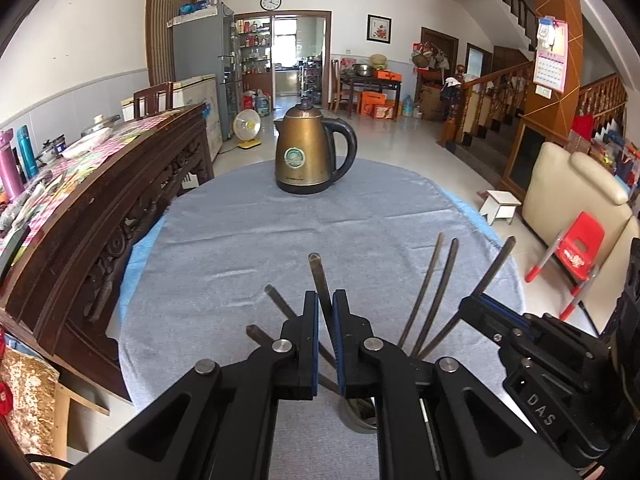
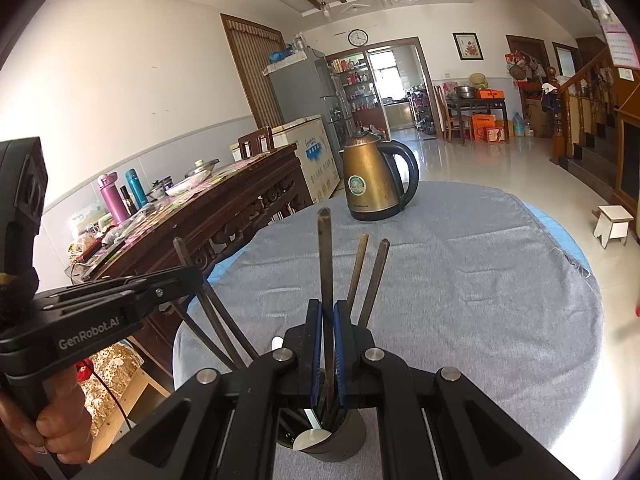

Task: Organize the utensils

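Observation:
Several dark chopsticks stand in a dark round holder (image 2: 340,440) on the grey tablecloth. My left gripper (image 1: 326,300) is shut on one chopstick (image 1: 318,276) just above the holder (image 1: 360,416). My right gripper (image 2: 325,308) is shut on another chopstick (image 2: 324,248) above the same holder. A white spoon (image 2: 310,438) lies inside the holder. In the left wrist view the right gripper (image 1: 476,300) comes in from the right. In the right wrist view the left gripper (image 2: 192,276) comes in from the left.
A brass-coloured electric kettle (image 1: 308,156) stands at the far side of the round table (image 1: 240,240). A dark carved sideboard (image 1: 120,200) crowded with bottles and dishes stands close on the left. A white stool (image 1: 500,206), a red chair and a cream sofa are on the right.

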{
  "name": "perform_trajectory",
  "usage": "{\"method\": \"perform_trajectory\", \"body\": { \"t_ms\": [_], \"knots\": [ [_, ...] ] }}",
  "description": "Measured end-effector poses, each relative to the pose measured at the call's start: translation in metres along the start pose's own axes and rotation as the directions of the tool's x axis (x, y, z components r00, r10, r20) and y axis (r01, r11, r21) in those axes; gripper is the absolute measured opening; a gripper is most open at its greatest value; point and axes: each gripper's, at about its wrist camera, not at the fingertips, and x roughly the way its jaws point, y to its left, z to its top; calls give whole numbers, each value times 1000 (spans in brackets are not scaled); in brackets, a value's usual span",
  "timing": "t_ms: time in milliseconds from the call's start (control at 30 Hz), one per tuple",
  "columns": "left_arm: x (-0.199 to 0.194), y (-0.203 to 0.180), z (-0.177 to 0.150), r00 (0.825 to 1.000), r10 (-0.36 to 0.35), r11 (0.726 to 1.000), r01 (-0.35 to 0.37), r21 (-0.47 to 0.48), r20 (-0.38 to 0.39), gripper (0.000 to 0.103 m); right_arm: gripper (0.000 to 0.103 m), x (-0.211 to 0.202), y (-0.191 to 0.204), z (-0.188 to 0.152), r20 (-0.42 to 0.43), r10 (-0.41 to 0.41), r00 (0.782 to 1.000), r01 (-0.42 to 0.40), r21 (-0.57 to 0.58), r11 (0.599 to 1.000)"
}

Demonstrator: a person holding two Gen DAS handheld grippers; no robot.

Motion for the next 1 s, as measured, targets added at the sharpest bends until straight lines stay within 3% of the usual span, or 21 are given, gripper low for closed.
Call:
{"method": "perform_trajectory", "body": {
  "t_ms": [200, 400, 467, 600, 667, 700, 1000],
  "knots": [
    [1, 0, -3, 998, 61, 998, -61, 22, 7, 11, 8, 3, -4, 0, -23, 6, 1000, -6, 23, 1000],
    [0, 3, -4, 993, 117, 993, -118, 29, 22, 37, 23, 2, -8, -1, -30, 12, 999, -11, 45, 999],
    [-2, 3, -5, 989, 147, 988, -148, 32, 36, 54, 23, 0, -10, 0, -20, 13, 1000, -12, 50, 999],
    [-6, 4, -4, 982, 183, 982, -185, 39, 52, 61, 31, -6, -12, 2, -1, 19, 1000, -18, 62, 998],
    [-7, 5, -5, 980, 195, 980, -197, 41, 50, 65, 49, -8, -12, 3, 4, 13, 1000, -13, 60, 998],
    [-8, 6, -5, 978, 202, 978, -204, 40, 51, 65, 52, -10, -12, 3, 8, 11, 1000, -11, 60, 998],
    [-41, 12, -15, 968, 236, 971, -239, 29, 84, 77, 54, -39, -3, 5, 21, -53, 998, 53, 24, 998]
  ]
}}
